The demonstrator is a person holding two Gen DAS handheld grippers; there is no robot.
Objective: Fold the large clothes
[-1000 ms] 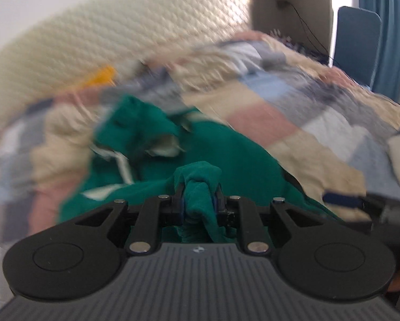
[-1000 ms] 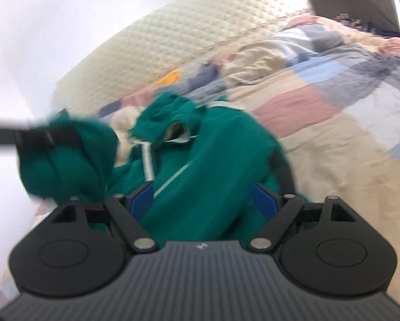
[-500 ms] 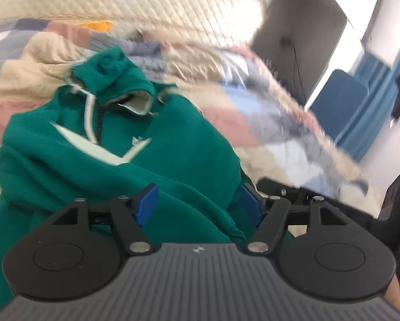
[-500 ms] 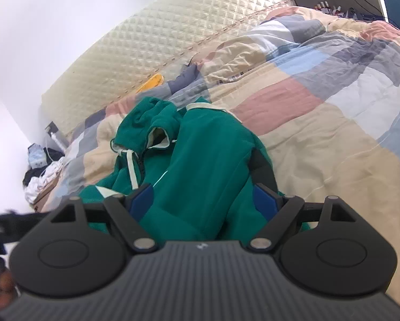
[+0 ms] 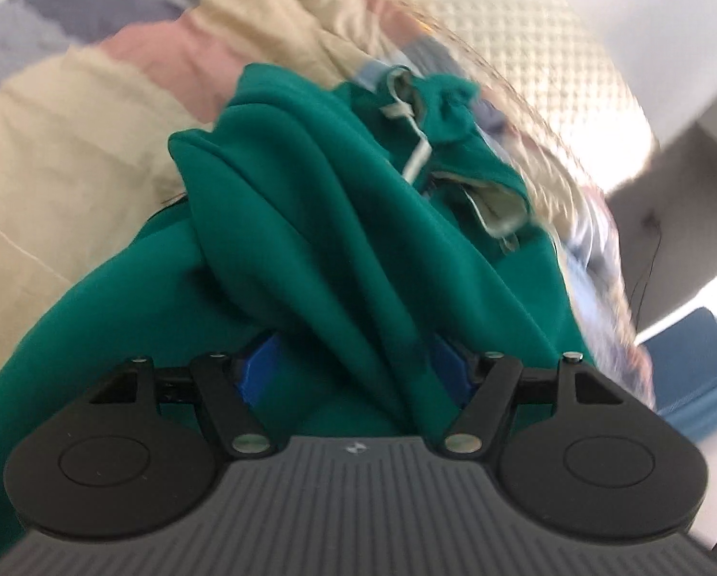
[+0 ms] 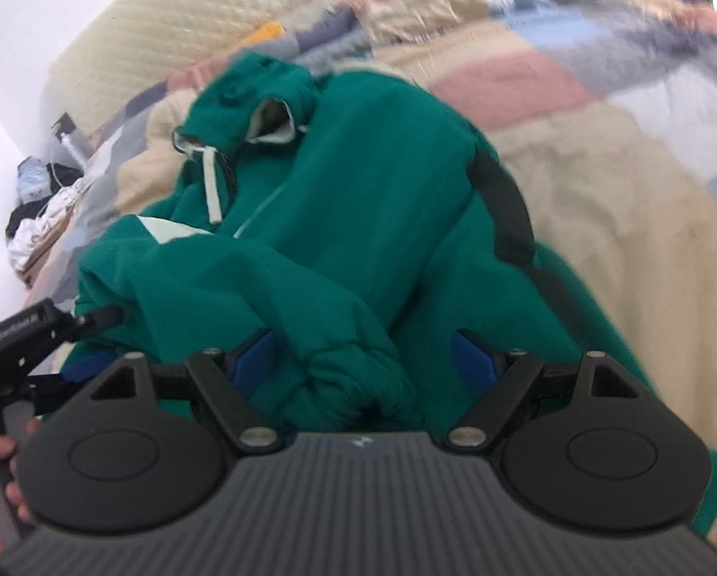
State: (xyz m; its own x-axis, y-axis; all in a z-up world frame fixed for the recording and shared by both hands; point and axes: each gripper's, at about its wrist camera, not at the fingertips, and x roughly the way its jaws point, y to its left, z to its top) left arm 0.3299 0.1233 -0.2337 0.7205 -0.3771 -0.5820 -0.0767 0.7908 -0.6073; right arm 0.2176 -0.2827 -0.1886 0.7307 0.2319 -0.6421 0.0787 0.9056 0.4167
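The left gripper, having just let go of the sleeve, is gaping over the green hoodie mid-frame on the quilt; right gripper is hovering wide, empty, so regripping comes next.

Green hoodie (cream drawstring, lining); patchwork quilt beige, pink, blue, grey; cream quilted headboard.

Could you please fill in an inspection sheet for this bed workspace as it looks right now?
Surface: patchwork quilt on a bed.
Job's things: green hoodie, bunched, sleeve across its front.
Clutter: heap of clothes beside the bed.
Grippers: left tongs open, cloth between the pads, not pinched; right tongs open over a cuff.
Cables: one down the far wall.
Surroundings: quilted headboard, blue chair.
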